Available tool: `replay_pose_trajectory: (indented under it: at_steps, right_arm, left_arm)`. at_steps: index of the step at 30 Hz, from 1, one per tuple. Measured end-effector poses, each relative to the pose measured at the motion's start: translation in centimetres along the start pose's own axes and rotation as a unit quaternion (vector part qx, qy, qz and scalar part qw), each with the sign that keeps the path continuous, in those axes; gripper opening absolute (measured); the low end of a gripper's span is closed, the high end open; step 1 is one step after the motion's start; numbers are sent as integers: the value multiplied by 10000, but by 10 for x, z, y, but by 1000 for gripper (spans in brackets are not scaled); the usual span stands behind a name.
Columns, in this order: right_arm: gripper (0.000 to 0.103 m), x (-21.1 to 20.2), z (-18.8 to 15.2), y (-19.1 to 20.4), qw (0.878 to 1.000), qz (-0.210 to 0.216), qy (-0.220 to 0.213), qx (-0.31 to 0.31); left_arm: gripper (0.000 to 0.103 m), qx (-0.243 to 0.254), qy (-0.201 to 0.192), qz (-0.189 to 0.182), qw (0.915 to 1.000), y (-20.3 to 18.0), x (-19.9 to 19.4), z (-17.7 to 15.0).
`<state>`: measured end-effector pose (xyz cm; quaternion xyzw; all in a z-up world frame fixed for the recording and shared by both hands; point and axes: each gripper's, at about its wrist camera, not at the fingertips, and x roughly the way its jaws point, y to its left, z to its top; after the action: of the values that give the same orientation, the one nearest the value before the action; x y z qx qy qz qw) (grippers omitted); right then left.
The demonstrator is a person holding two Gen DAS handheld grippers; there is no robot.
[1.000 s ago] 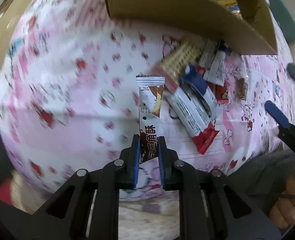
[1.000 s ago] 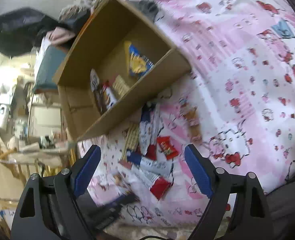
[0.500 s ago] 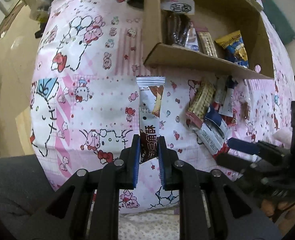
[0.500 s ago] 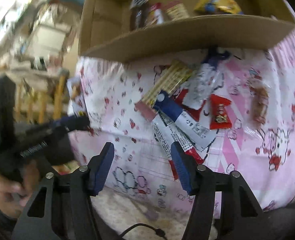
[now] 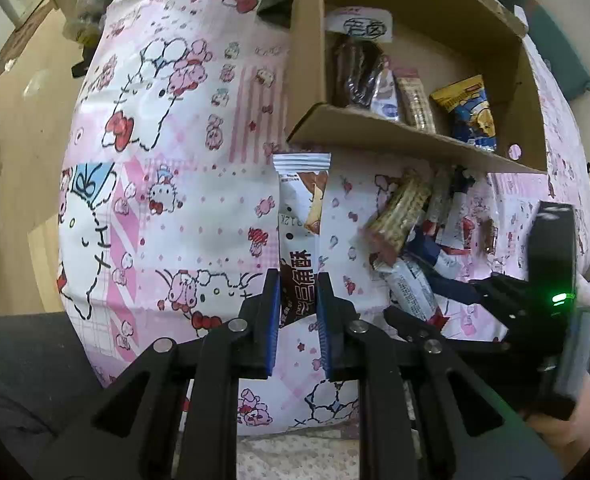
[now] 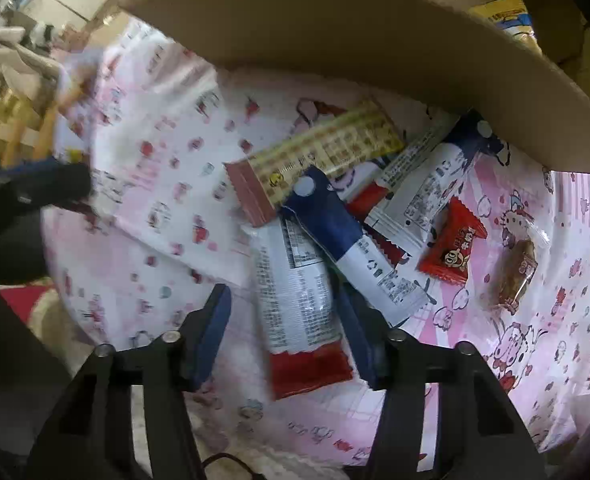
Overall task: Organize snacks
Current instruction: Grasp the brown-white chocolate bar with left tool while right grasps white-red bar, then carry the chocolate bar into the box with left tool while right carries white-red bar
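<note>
A: The fingers (image 5: 270, 320) of the left gripper (image 5: 297, 320) are clamped on the lower end of a white-and-brown snack bar (image 5: 301, 216), at the centre of the left view. The right gripper (image 6: 285, 332) has just been narrowing its jaws, with a white wrapper with a red end (image 6: 299, 304) between them; the right-hand pad looks to be touching the wrapper's edge, the left-hand one shows a gap, so I would not call it gripped yet.

B: Why hold the bar by its end?

A: My guess is it leaves most of the length free to slide into the cardboard box (image 5: 375, 128), which lies on its side in the upper right of the left view with its opening toward the camera. Several packets already stand inside, so a bar held by its tail should slot in beside them.

B: Which way does it point?

A: Its long axis runs straight up the frame, crimped end upward, just below the box's lower-left corner.

B: And the one on the right?

A: It lies on the pink cartoon cloth (image 6: 155, 168) with the pile (image 6: 359, 216), long axis roughly up the frame leaning a little to the upper left, red end nearest the camera. The jaws straddle it across its width, which suits a thin packet.
</note>
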<state>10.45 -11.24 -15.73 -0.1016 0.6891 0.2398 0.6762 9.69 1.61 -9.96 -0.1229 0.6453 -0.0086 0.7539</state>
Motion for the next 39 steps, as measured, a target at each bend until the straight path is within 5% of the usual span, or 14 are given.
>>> replay_pose_trajectory:
  at_steps: [2, 9, 21, 27, 31, 39]
  right_arm:
    - [31, 1, -1, 4, 9999, -89, -38, -99]
    - [31, -8, -15, 3, 9943, 1042, -66, 231]
    - [31, -36, -21, 2, 9812, 1828, -492, 371]
    - [31, -112, -20, -5, 9543, 1893, -2292, 303]
    - [31, -127, -22, -21, 9444, 1847, -2612, 758]
    - [31, -179, -19, -43, 9189, 1406, -3439, 1330]
  left_arm:
    - [14, 9, -26, 0, 10000, -1, -1, 0]
    - [14, -96, -43, 39, 9999, 4, -1, 0]
    - [14, -64, -262, 234, 9994, 7, -4, -3]
    - [14, -176, -1181, 37, 9928, 8, -50, -6]
    - [14, -50, -1560, 17, 9877, -1, -74, -2]
    - [14, 134, -1506, -179, 9883, -17, -89, 13]
